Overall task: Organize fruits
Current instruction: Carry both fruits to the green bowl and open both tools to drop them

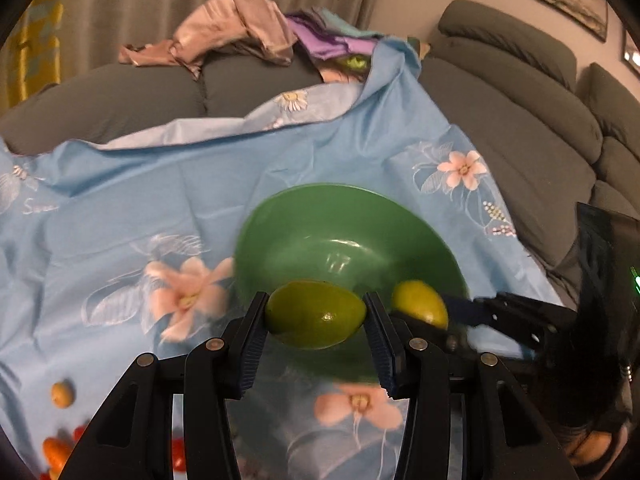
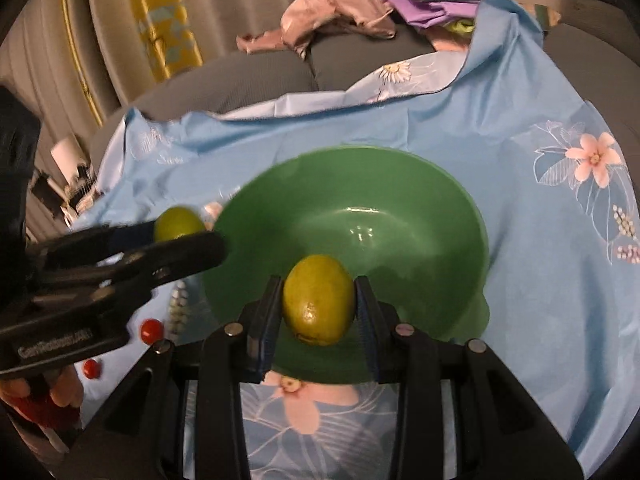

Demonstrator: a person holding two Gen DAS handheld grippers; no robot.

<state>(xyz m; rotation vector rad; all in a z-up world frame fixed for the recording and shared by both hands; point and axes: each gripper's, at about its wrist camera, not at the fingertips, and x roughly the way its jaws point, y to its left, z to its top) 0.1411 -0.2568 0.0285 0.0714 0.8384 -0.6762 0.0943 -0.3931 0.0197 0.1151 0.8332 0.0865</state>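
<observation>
My left gripper [image 1: 316, 316] is shut on a green fruit [image 1: 316, 314], held above the near rim of a green bowl [image 1: 320, 224]. My right gripper [image 2: 316, 300] is shut on a second, yellow-green fruit [image 2: 318, 300] over the near side of the same green bowl [image 2: 400, 184]. In the left wrist view the right gripper [image 1: 460, 312] comes in from the right with its fruit [image 1: 420, 304]. In the right wrist view the left gripper [image 2: 176, 236] reaches in from the left with its fruit [image 2: 176, 222] just outside the bowl's left rim. The bowl's inside looks bare.
The bowl rests on a light blue flowered cloth [image 1: 140, 192] spread over a grey sofa [image 1: 500, 112]. Small red and orange fruits [image 1: 56, 450] and a yellowish one [image 1: 62, 394] lie at the cloth's near left. Crumpled clothes [image 1: 232, 28] are piled behind. A hand [image 2: 60, 392] grips the left tool.
</observation>
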